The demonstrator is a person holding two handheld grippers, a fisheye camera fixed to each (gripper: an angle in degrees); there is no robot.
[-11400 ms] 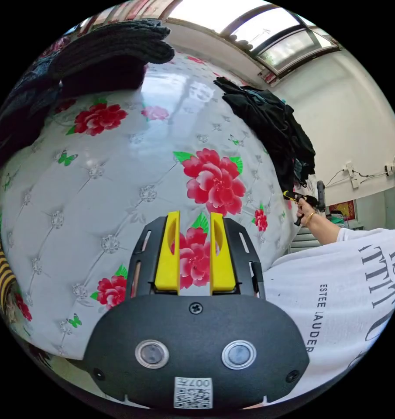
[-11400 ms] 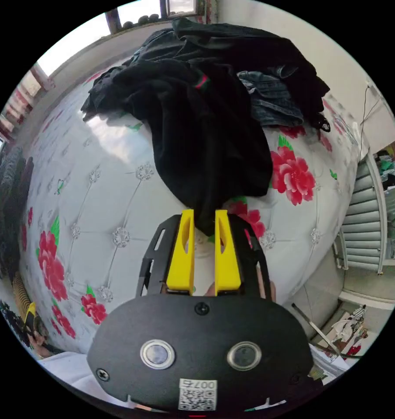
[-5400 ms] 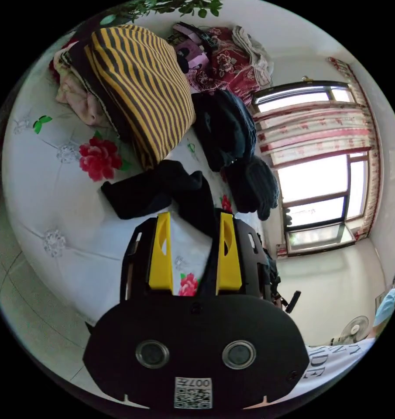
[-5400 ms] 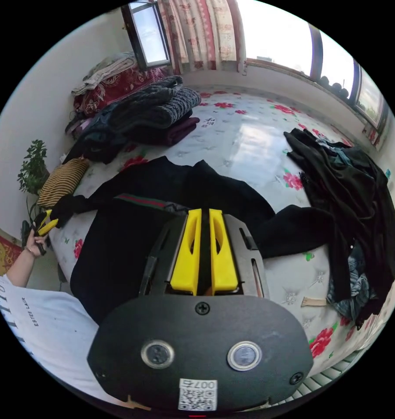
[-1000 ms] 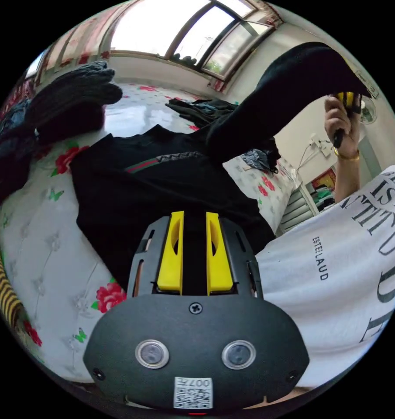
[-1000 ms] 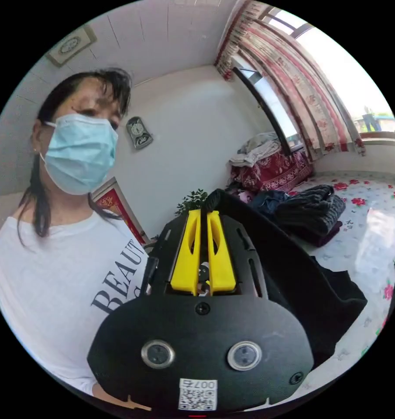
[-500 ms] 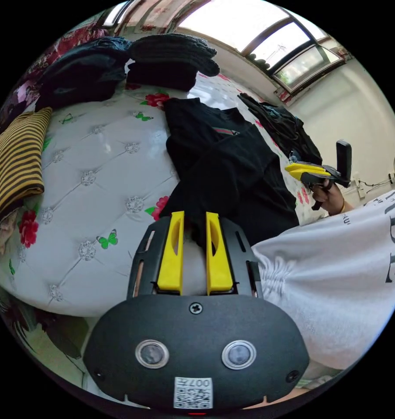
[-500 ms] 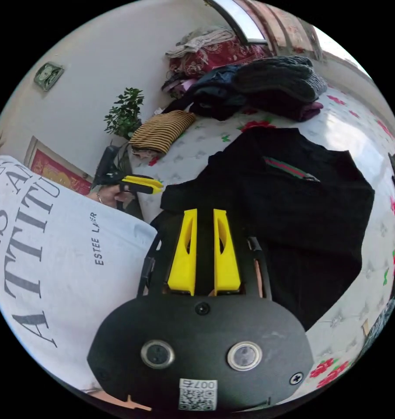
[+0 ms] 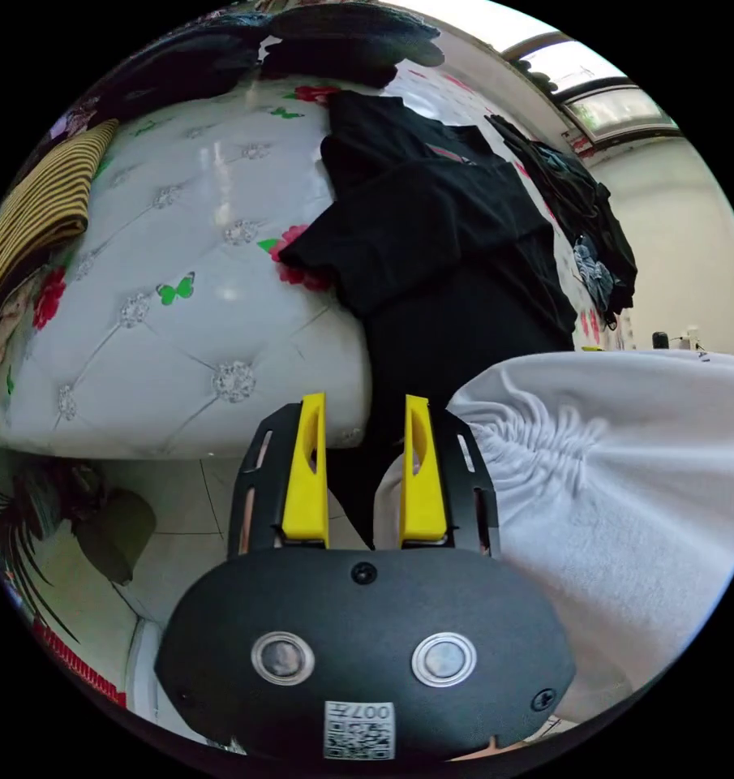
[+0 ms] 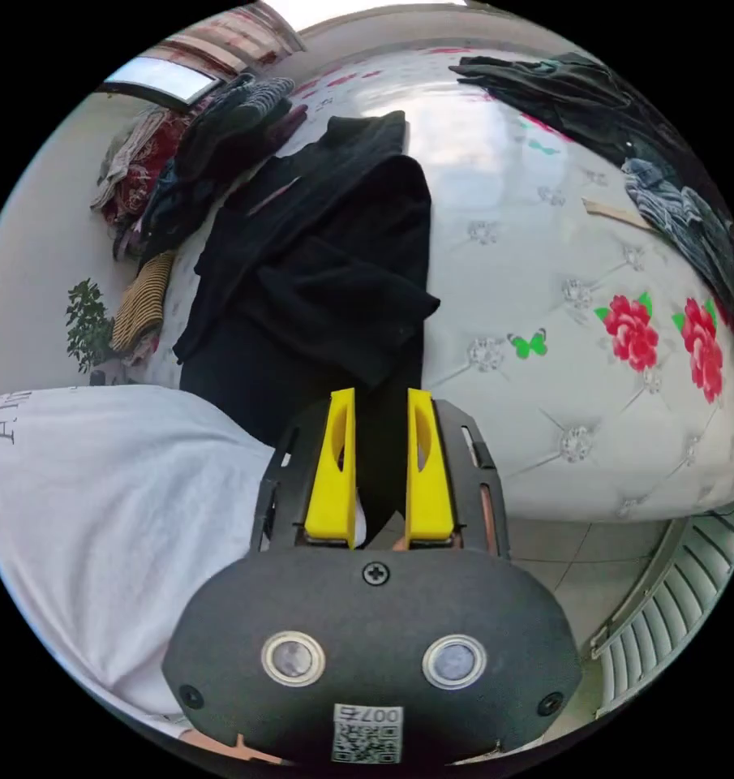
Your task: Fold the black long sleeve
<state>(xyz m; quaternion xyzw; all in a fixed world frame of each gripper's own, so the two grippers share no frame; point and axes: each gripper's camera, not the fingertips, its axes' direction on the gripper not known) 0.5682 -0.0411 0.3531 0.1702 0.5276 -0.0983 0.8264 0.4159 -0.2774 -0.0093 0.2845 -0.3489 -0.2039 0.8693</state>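
Note:
The black long sleeve (image 9: pixel 431 211) lies on the flowered bed (image 9: pixel 180 324) with both sleeves folded across its body. Its lower part hangs over the near edge of the bed. My left gripper (image 9: pixel 360 406) is open below that edge, and the hanging black cloth shows in the gap between its jaws. In the right gripper view the same black long sleeve (image 10: pixel 318 268) runs away from me along the bed (image 10: pixel 585 324). My right gripper (image 10: pixel 379 402) is open at the hanging hem, with black cloth behind the gap and no jaw pressing on it.
The person's white shirt (image 9: pixel 626 487) (image 10: pixel 99 503) crowds in beside both grippers. A striped garment (image 9: pixel 42 203), a folded dark stack (image 9: pixel 342 40) and a heap of dark clothes (image 9: pixel 585 211) (image 10: pixel 626 105) rest on the bed. A tiled floor (image 9: pixel 180 503) and a radiator (image 10: pixel 675 600) lie below.
Both grippers have come down to the bed's near edge at the hem. The raised sleeve now lies folded across the body. Both pairs of jaws stand wider apart than half a second ago.

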